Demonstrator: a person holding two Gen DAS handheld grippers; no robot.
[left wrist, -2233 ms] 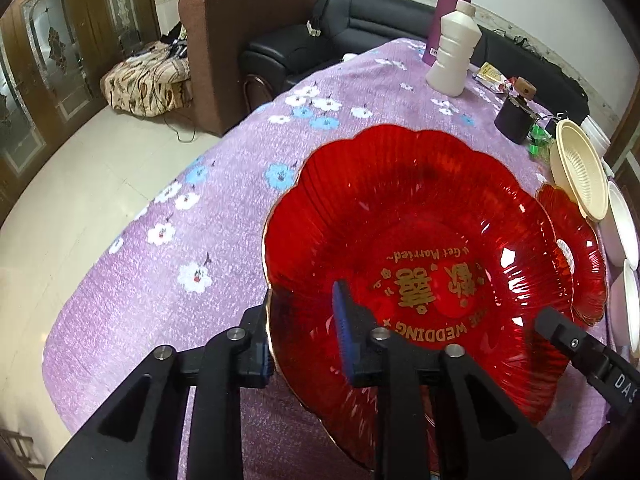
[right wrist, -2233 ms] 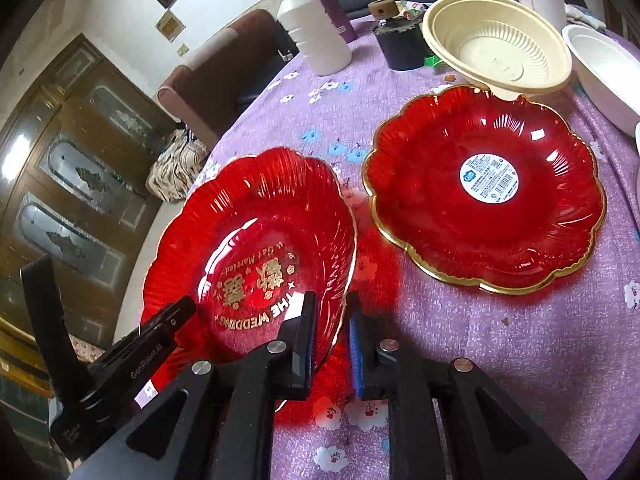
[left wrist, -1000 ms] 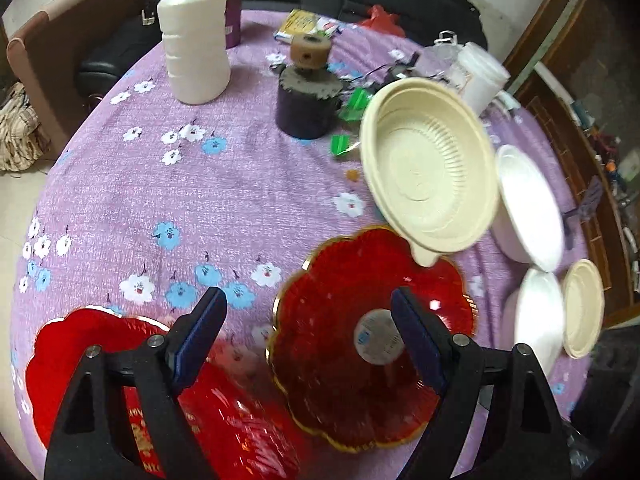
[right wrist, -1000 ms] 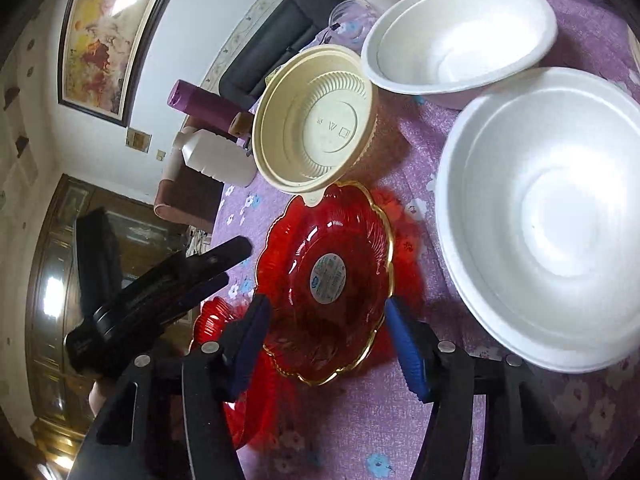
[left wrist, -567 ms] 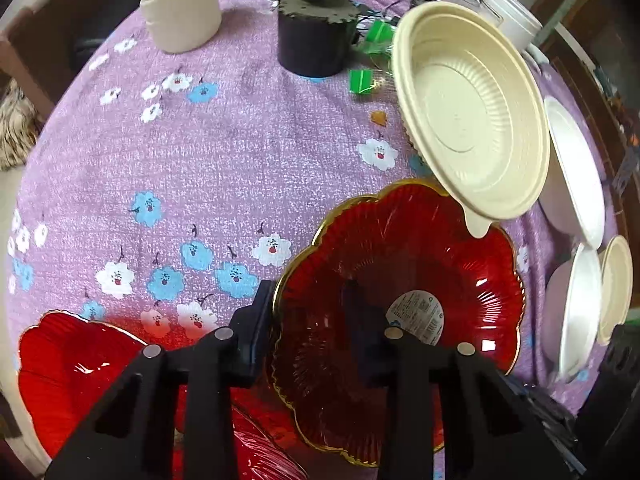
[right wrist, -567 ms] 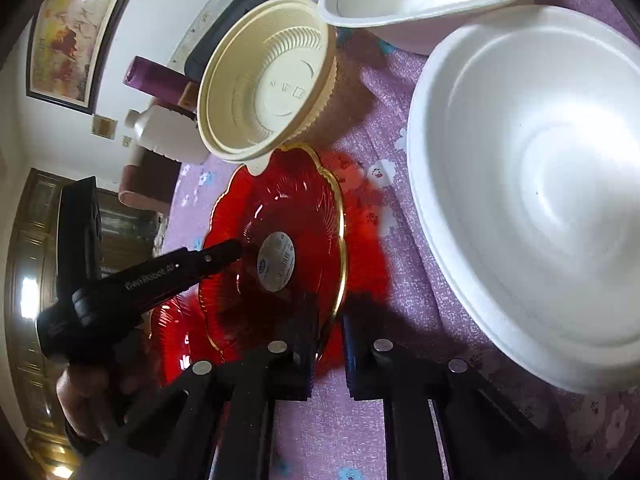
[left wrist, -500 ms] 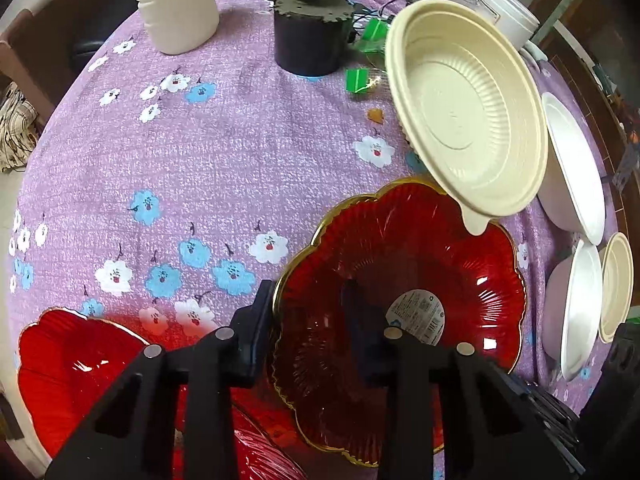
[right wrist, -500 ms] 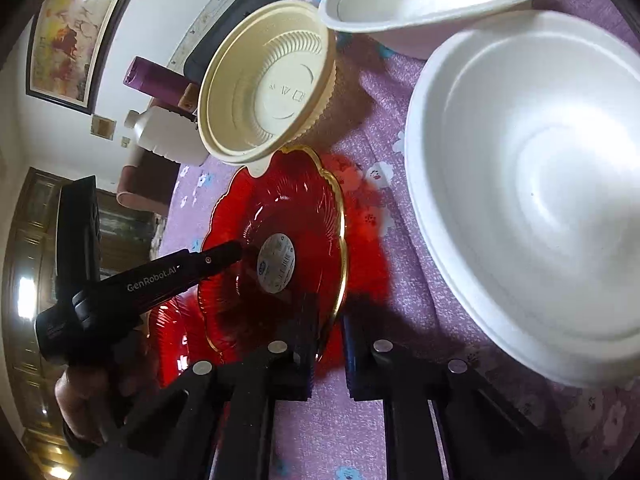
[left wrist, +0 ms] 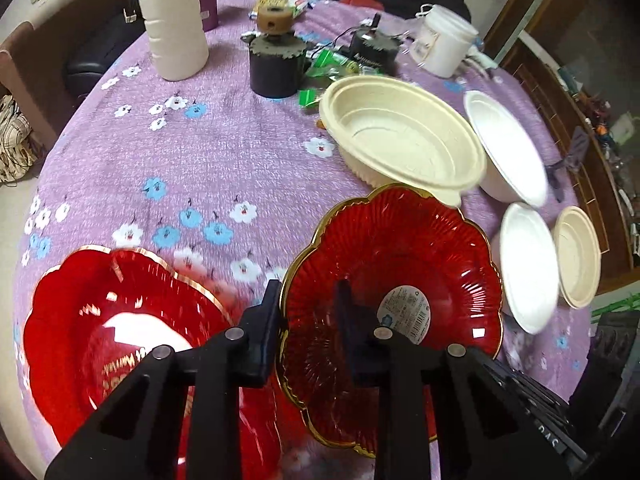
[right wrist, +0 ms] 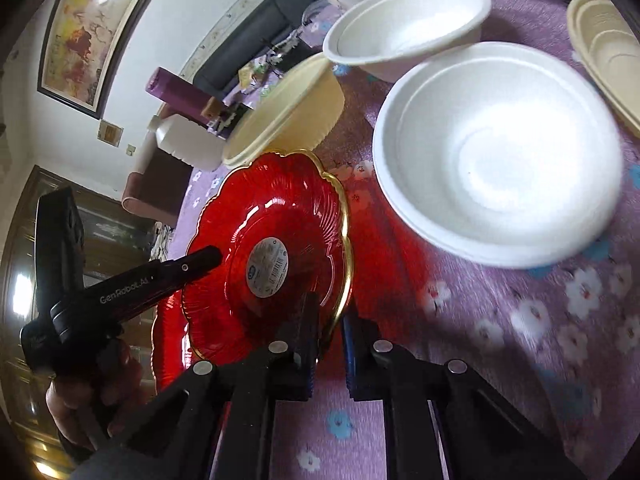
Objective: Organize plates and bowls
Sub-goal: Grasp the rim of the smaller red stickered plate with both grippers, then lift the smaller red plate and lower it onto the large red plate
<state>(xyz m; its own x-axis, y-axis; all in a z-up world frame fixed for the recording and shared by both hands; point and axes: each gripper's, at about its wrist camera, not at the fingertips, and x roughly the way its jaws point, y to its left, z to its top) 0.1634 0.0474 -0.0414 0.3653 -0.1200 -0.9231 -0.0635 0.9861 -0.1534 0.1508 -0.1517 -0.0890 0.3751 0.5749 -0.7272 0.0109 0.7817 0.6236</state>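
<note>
A red scalloped plate with a gold rim and a round sticker (left wrist: pixel 396 264) (right wrist: pixel 276 232) is lifted off the purple cloth, tilted. My left gripper (left wrist: pixel 308 304) is shut on its near-left rim. My right gripper (right wrist: pixel 330 320) is shut on its opposite rim. A second red plate with gold lettering (left wrist: pixel 120 320) lies on the table to the left, and its edge shows under the held plate in the right wrist view (right wrist: pixel 168 344). A cream bowl (left wrist: pixel 400 140) (right wrist: pixel 288 108) sits just beyond the held plate.
White foam bowls (right wrist: pixel 496 152) (right wrist: pixel 408 20) (left wrist: pixel 508 148) (left wrist: pixel 528 268) and a small cream bowl (left wrist: pixel 576 256) stand to the right. A white bottle (left wrist: pixel 176 28), a dark pot (left wrist: pixel 276 64), a white tub (left wrist: pixel 444 44) and clutter sit at the back.
Both grippers, shut on the sticker plate, have lifted it off the cloth and carried it up and toward the lettered plate. The views have tilted lower toward the table.
</note>
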